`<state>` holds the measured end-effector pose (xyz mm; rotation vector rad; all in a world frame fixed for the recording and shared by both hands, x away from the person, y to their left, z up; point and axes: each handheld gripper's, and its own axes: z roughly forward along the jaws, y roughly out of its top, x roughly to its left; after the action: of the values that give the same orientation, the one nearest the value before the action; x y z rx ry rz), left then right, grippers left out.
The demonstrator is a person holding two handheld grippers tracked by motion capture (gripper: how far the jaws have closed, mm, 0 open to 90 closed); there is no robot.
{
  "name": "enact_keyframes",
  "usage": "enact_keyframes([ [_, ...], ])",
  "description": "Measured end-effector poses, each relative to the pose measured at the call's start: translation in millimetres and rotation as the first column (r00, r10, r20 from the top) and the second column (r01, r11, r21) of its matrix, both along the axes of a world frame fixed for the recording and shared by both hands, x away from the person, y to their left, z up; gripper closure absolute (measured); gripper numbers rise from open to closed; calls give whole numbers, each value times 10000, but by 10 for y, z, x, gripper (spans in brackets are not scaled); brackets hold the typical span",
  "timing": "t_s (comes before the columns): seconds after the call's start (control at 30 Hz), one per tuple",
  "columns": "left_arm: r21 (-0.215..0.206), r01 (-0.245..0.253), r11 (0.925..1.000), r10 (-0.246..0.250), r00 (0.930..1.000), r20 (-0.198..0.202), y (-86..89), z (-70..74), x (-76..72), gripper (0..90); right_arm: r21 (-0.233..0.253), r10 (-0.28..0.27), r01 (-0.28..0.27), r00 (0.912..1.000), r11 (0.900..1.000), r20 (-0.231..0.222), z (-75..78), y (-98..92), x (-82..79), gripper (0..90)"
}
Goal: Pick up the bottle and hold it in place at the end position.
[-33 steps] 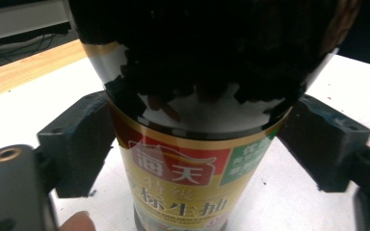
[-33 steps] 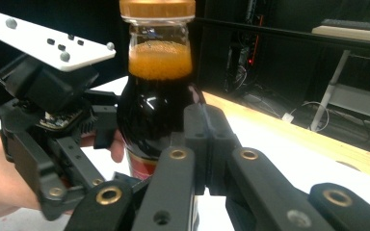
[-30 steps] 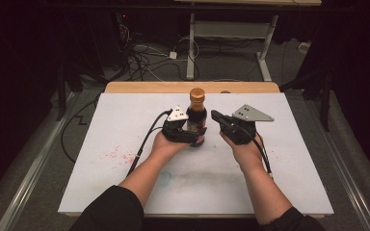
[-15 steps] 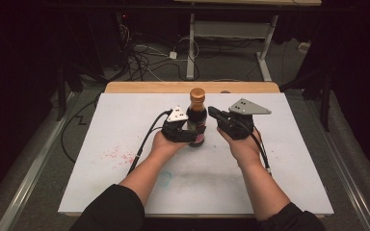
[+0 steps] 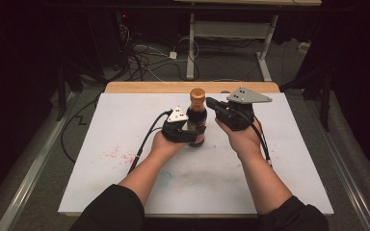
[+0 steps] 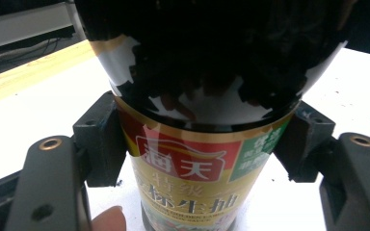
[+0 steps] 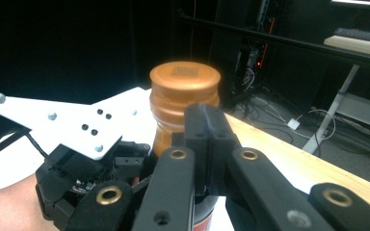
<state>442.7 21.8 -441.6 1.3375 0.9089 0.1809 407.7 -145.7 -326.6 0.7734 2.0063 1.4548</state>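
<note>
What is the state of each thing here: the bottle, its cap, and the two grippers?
Bottle: upright on the table, gripped at its label.
Cap: on the bottle.
Left gripper: shut on the bottle.
Right gripper: jaws together, beside the bottle's neck, holding nothing.

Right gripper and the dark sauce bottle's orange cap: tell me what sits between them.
Nothing. In the high view a short bare gap separates the right gripper from the orange cap of the dark glass sauce bottle, which the left gripper clamps.
</note>
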Motion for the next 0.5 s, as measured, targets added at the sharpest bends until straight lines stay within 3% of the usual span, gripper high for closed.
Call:
enact_keyframes([
  [0.5,79,-156,9998,154,9998,161,-13,-15,-19,296,-799,-78,47,9992,9968,-384,122,77,24,900],
])
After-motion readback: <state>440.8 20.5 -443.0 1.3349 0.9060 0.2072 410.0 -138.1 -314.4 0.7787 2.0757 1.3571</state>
